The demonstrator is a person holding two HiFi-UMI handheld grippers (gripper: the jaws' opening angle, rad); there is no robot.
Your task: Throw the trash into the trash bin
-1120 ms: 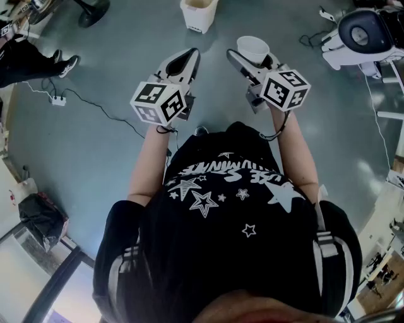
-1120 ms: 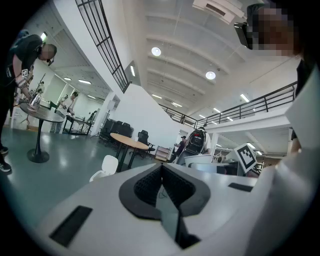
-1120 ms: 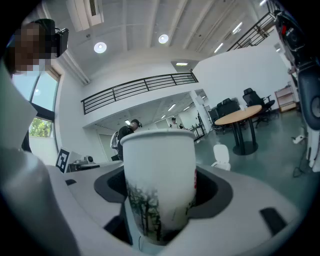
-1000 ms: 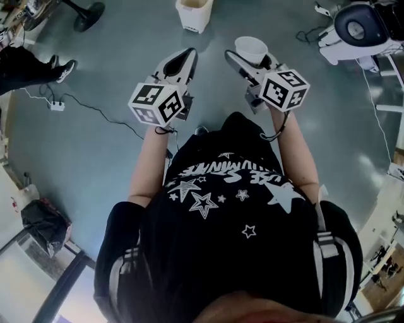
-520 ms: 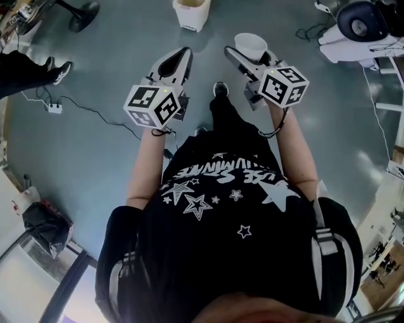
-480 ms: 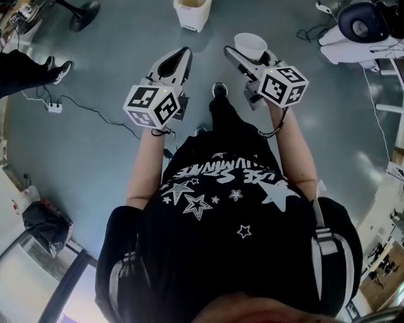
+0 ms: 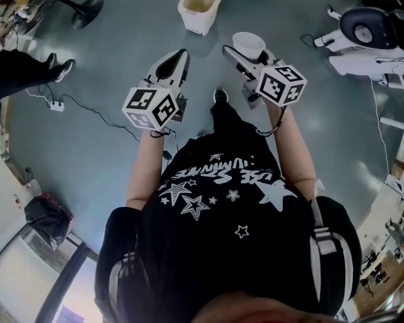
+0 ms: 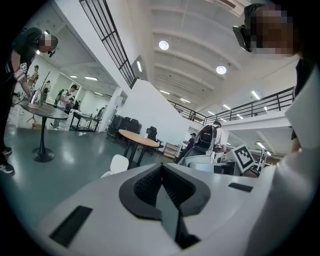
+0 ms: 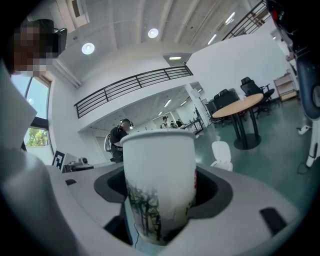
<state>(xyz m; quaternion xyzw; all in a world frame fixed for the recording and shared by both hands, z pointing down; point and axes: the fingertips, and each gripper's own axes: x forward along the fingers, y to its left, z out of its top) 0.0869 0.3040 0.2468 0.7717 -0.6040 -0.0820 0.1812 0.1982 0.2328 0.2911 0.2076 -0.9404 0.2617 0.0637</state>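
Note:
A white paper cup (image 7: 248,45) with a tree print (image 9: 159,186) stands upright between the jaws of my right gripper (image 7: 242,55), which is shut on its sides (image 9: 161,220). My left gripper (image 7: 178,58) is held level beside it, its jaws pressed together with nothing between them (image 8: 161,172). A white open-topped trash bin (image 7: 199,14) stands on the grey floor ahead of both grippers, at the top edge of the head view. It shows small and far off in the left gripper view (image 8: 118,164) and in the right gripper view (image 9: 221,152).
My shoe (image 7: 219,94) shows between the grippers. A power strip with a cable (image 7: 57,106) lies on the floor at left, near another person's feet (image 7: 61,66). A white machine (image 7: 366,35) stands at the upper right and a black bag (image 7: 41,217) at the lower left.
Both grippers have moved forward together across the floor toward the bin, the cup still held. My foot has stepped forward into view between them.

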